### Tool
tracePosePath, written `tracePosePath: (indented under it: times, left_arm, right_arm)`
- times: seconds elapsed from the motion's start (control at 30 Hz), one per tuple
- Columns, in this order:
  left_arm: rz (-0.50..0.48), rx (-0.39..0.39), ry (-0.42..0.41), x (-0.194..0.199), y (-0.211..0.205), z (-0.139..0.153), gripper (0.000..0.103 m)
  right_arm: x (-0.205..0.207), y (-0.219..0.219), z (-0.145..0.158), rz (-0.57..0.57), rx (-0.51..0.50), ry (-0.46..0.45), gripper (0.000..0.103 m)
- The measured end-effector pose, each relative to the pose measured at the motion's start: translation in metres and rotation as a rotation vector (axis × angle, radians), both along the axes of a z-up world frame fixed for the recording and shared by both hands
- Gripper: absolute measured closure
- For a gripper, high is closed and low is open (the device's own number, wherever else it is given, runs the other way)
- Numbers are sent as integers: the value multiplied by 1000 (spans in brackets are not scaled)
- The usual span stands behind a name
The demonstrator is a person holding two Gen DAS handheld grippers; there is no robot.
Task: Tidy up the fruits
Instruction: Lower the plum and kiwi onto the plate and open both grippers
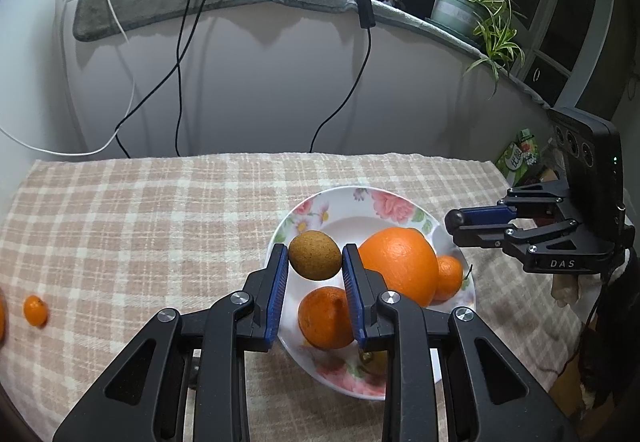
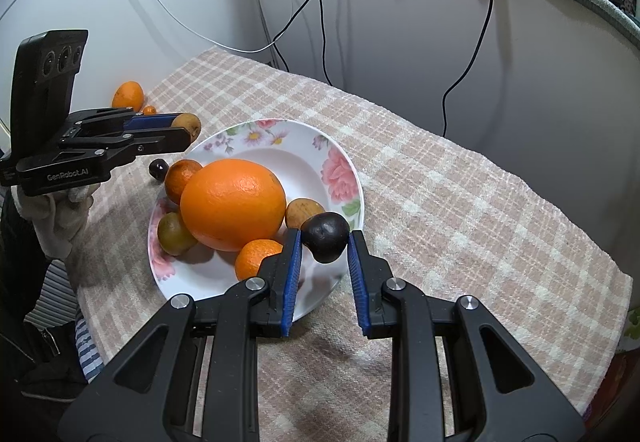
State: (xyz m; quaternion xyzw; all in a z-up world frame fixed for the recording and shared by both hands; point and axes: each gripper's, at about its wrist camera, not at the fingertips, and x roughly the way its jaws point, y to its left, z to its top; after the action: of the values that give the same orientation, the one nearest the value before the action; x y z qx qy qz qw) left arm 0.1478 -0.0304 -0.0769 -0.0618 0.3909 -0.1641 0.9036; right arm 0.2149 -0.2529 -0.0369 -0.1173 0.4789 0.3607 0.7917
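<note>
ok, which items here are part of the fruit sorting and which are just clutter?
Job:
kiwi in left gripper
dark fruit between right gripper fingers
floral plate
big orange
loose mandarin

Clutter:
cables
potted plant

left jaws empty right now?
No, the left gripper is shut on a brown kiwi, pinched between its blue pads above the floral plate.

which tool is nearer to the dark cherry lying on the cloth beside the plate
Left. The left tool, shut on a kiwi, hovers just above the cherry. The right tool sits across the plate, holding a dark fruit.
</note>
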Motion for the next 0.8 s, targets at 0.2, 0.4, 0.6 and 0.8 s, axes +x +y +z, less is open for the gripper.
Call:
tracePosePath:
  times: [0.2, 0.4, 0.6, 0.8]
  left_arm:
    - [4, -7, 7, 2, 1, -1, 77]
    - [4, -8, 9, 2, 2, -1, 77]
    - [1, -5, 6, 2, 1, -1, 77]
    - [1, -2, 5, 2, 0, -1, 68]
  right_arm:
    - [0, 0, -1, 3, 0, 2, 78]
    - [0, 1, -2, 8, 2, 5, 78]
    - [0, 1, -2, 8, 3, 3, 78]
    - [0, 1, -1, 11, 9, -2, 78]
